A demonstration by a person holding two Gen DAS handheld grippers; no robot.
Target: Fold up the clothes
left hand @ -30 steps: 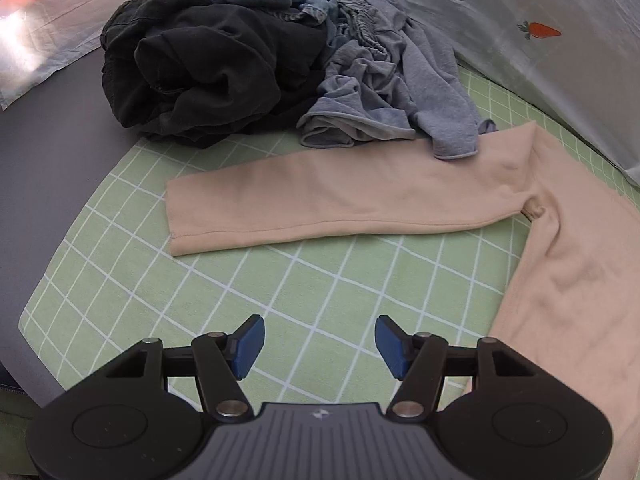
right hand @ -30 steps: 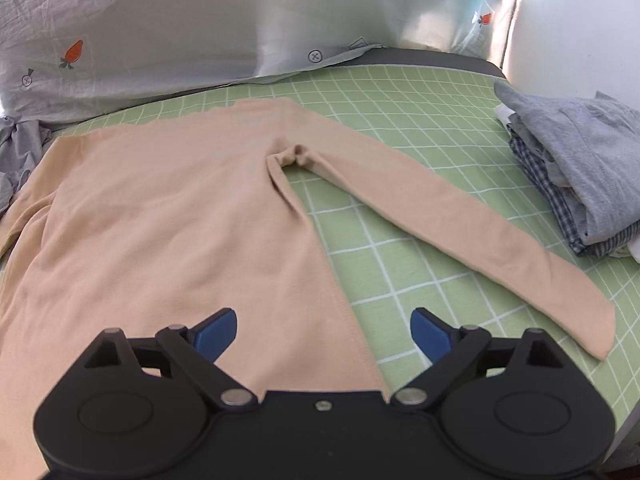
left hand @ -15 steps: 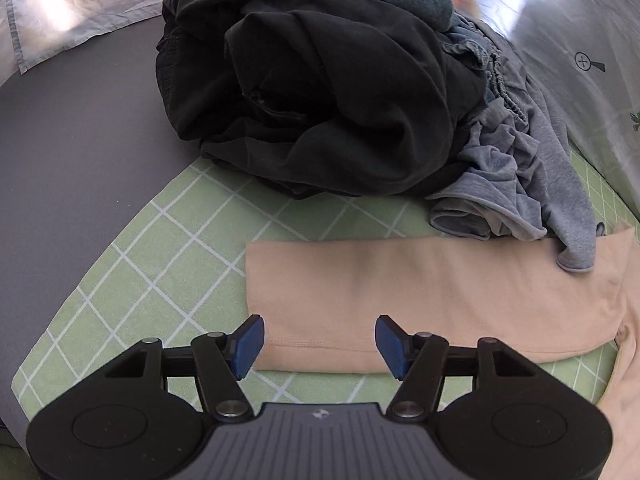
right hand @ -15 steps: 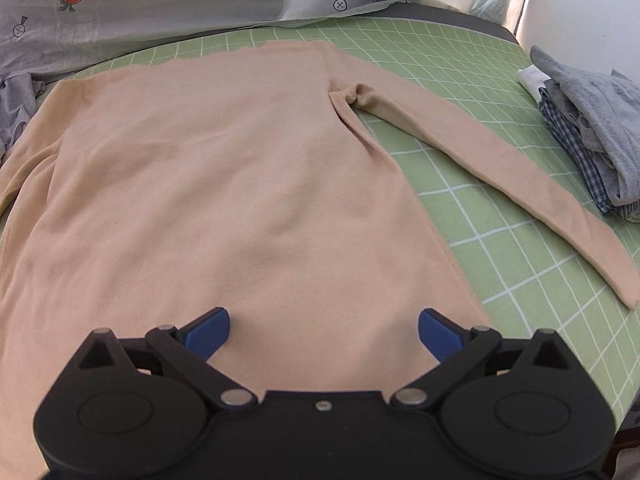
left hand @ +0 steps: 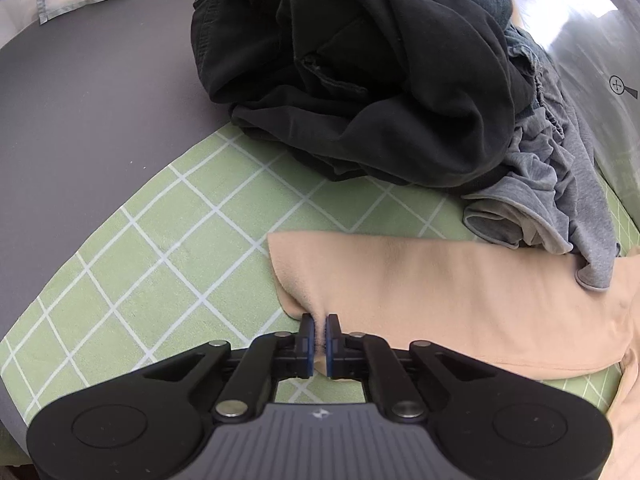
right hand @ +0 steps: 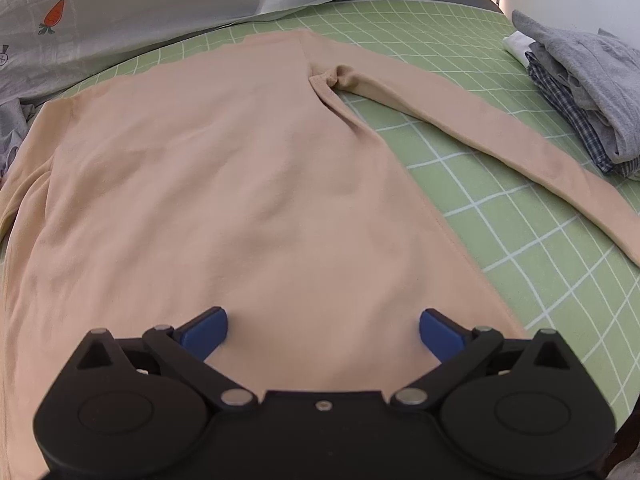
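One sleeve [left hand: 460,292] lengthwise L-R, cuff pinched in L tool [left hand: 319,330]; R tool [right hand: 323,330] spread.

Light level: bright daylight in both views, colours clear.
Glare: washed-out patches on the pale sheet [left hand: 576,12] at the top corners of the left wrist view; white blow-out at the top right corner of the right wrist view.
Shadows: soft; dark folds in the black garment [left hand: 360,80]; faint shade under the gripper bodies.
Distortion: strong fisheye, the checked cover [right hand: 500,208] lines bowing toward the edges; black corner vignette.
Focus: sharp centre, slight softness at the rims.
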